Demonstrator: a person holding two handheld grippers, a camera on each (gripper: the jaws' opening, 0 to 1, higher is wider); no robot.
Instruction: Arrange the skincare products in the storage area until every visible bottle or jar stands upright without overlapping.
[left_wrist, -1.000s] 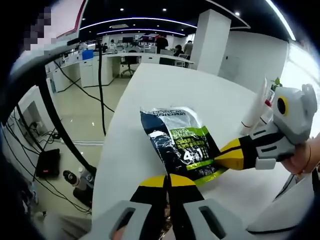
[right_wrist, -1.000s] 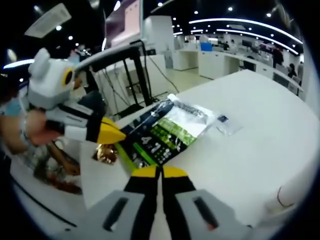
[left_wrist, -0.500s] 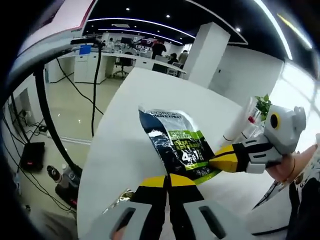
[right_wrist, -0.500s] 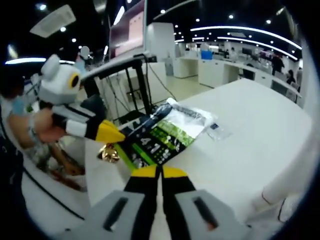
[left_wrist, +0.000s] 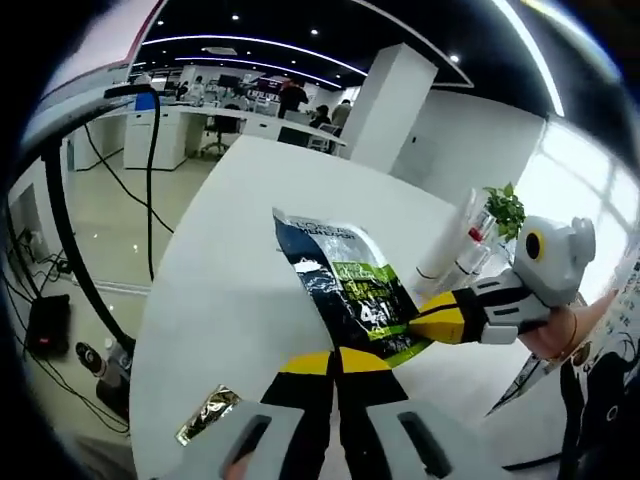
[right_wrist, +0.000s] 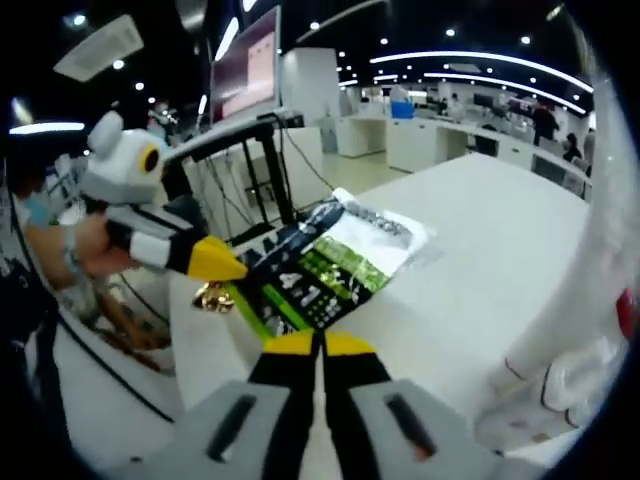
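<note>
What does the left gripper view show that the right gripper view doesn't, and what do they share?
Left gripper view alone: a green plant by the window, and a small gold foil sachet lying flat near the table's edge.

Right gripper view alone: a large wall screen above a black stand, and white tubes close at the right.

Both: the dark and green packet over the white table, with the left gripper and the right gripper both shut on it.
</note>
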